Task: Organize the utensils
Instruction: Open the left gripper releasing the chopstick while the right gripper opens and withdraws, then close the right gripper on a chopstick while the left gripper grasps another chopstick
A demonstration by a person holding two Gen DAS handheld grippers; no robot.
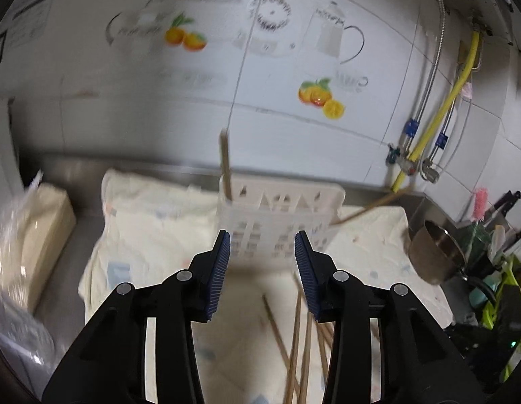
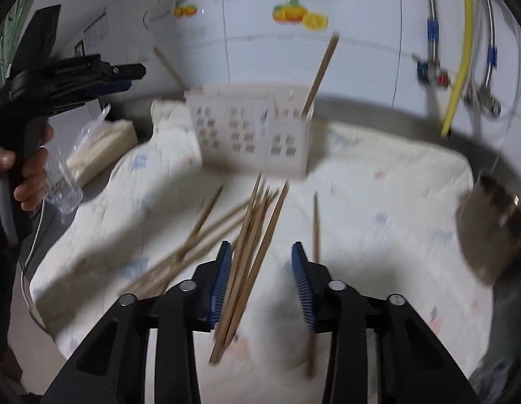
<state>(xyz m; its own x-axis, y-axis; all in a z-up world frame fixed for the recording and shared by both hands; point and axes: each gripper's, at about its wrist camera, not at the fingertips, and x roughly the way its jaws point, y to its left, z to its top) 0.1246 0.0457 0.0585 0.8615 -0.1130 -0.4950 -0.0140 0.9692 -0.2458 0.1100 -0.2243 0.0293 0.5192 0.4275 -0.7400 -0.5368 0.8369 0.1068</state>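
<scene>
A white perforated utensil basket [image 1: 277, 215] [image 2: 253, 131] stands on a pale quilted cloth [image 1: 152, 229] [image 2: 378, 185]. One chopstick [image 1: 225, 165] stands in its left end and another [image 2: 319, 74] leans from its right end. Several wooden chopsticks [image 2: 247, 242] [image 1: 299, 346] lie loose on the cloth. My left gripper [image 1: 262, 266] is open and empty, raised in front of the basket; it also shows in the right wrist view [image 2: 122, 79]. My right gripper [image 2: 262, 276] is open just above the loose chopsticks, a few lying between its fingers.
A wrapped beige packet [image 1: 31, 239] [image 2: 102, 144] lies left of the cloth. A metal pot [image 1: 435, 252] [image 2: 492, 232] and a cluttered rack [image 1: 496, 262] stand on the right. Tiled wall with pipes and a yellow hose [image 1: 438, 114] is behind.
</scene>
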